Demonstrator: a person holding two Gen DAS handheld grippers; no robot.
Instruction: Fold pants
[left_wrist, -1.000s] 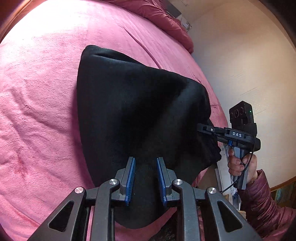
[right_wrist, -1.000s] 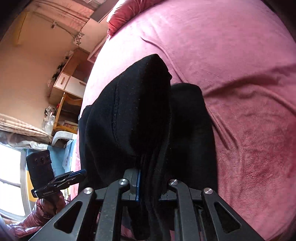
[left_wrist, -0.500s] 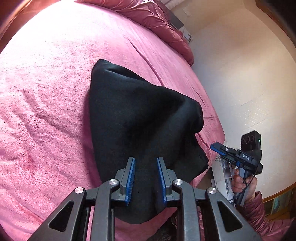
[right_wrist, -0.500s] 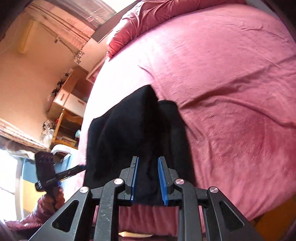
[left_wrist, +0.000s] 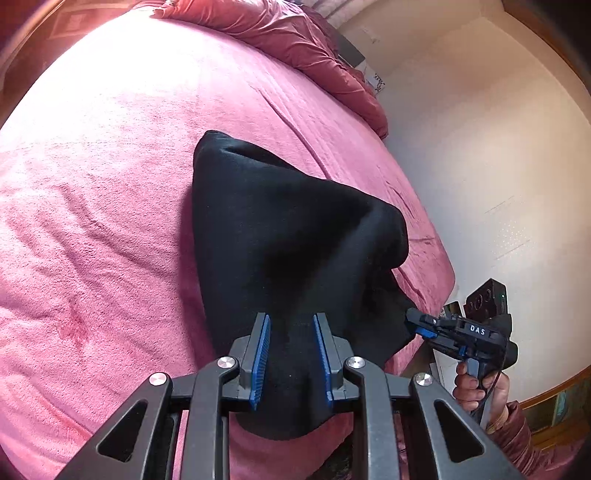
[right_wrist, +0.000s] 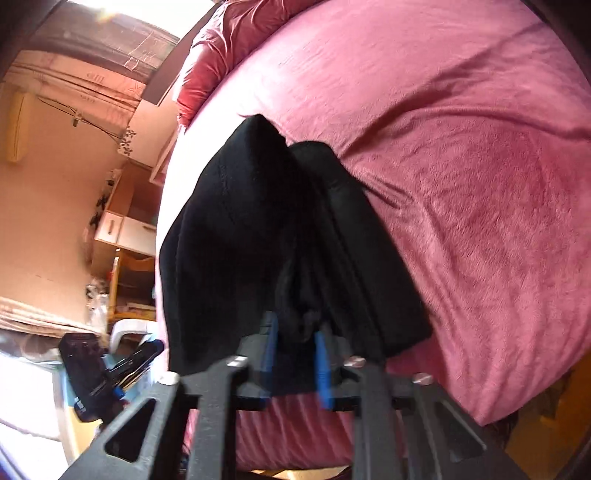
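Black fleece pants lie bunched in a folded heap near the edge of the pink bed — my left tool and my right tool each gape partly open with cloth between the blue pads, neither visibly pinching it.

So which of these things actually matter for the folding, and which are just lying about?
Part of the job:
- soft black pants
- left tool
- right tool
- pink fleece bedspread they lie on

Just there:
- crumpled red duvet
- wooden shelf unit
- cream wall
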